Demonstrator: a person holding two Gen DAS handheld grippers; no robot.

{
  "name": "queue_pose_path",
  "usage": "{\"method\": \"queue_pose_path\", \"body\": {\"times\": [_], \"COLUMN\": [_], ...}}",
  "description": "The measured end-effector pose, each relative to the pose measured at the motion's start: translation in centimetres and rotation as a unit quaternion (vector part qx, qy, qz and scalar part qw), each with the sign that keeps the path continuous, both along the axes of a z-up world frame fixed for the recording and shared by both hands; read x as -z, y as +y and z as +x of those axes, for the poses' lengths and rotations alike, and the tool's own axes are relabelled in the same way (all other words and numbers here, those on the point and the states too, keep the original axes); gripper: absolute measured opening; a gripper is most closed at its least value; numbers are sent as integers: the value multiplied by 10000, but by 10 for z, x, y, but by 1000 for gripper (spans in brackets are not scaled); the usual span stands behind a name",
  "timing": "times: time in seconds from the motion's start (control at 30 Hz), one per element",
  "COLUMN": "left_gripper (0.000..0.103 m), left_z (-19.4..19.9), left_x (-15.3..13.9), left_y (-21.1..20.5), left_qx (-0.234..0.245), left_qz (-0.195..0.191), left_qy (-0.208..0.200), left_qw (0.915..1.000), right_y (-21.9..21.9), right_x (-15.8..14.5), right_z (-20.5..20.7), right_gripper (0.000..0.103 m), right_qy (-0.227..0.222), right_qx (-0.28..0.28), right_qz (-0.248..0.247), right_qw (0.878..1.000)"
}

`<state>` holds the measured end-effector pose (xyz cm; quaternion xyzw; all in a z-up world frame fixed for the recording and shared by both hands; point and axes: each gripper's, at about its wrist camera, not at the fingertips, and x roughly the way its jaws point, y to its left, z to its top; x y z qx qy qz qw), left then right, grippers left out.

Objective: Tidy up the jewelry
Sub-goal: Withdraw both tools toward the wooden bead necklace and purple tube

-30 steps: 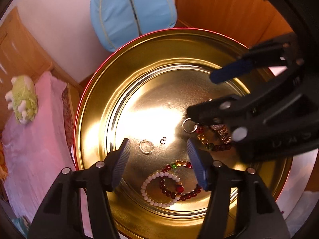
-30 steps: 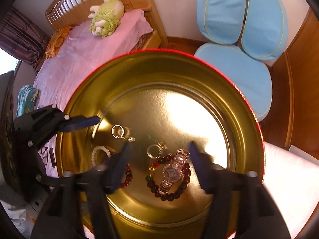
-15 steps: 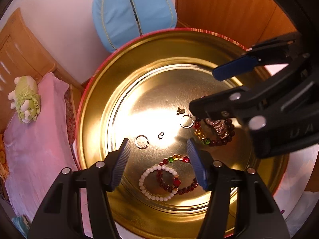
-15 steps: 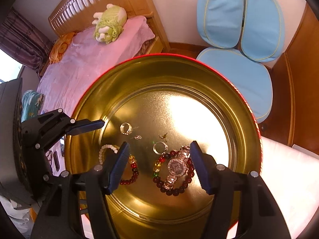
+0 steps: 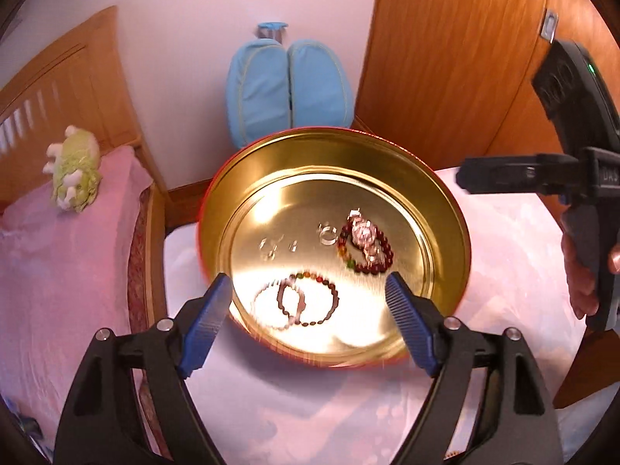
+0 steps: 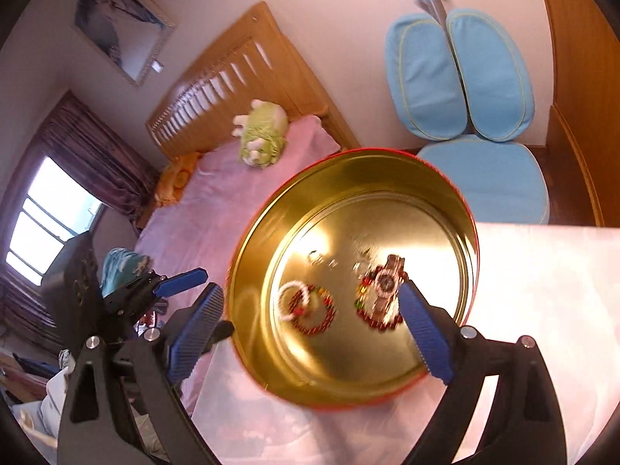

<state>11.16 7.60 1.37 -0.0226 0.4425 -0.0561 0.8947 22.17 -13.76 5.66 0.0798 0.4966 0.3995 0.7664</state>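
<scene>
A round gold tin (image 5: 271, 178) with a red outer wall stands on a white-covered table; it also shows in the right wrist view (image 6: 348, 170). Inside lie a watch (image 5: 364, 234) on a dark red bead bracelet (image 5: 381, 259), a white and red bead bracelet pair (image 5: 298, 302), and small rings (image 5: 328, 234). The watch (image 6: 385, 283) and bracelets (image 6: 308, 306) show blurred in the right wrist view. My left gripper (image 5: 310, 317) is open and empty, above the tin's near rim. My right gripper (image 6: 310, 333) is open and empty, above the tin; it also shows at the right (image 5: 503, 180).
A bed with a pink cover (image 6: 217, 209) and a green plush toy (image 6: 263, 137) lies to the left. A blue chair (image 6: 484, 178) stands behind the tin. Wooden wardrobe panels (image 5: 445, 58) rise at the right. The white table cover (image 5: 310, 407) spreads around the tin.
Both grippers have pulled back and up from the tin, which now looks smaller. The right gripper has moved out of the tin toward the right. The jewelry stays inside.
</scene>
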Motion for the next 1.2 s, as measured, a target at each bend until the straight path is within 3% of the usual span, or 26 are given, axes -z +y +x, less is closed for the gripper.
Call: {"method": "queue_pose_path", "body": {"times": [0.27,0.53,0.7,0.97,1.2], "left_gripper": [79,79,79,79,79], "left_z": [-61,-113,-146,-180,-194], "left_x": [20,52,66,78,84], "left_y": [6,-15,-43,-79,-98], "left_qx": [-285,-165,4,289,598], "left_qz": [-163,-335,-357,-569,-497], "left_qy": [208,648,827,1082,1216], "left_qw": [9992,9972,9959,9921,9895], "right_y": [-29,-32,-31,-41,-37], "right_x": [8,40,54,69,80], "right_z": [-53,-112,-150,-203,-244], "right_gripper": [92,92,92,92,92], "right_qy": [71,90,-190,-391,-1012], "right_qx": [-202,-977,-1579,-2382,-3106], "right_qz": [159,-559,-1072,-1365,-1987], "right_qw": [9996,9936,9814,9608,9240]}}
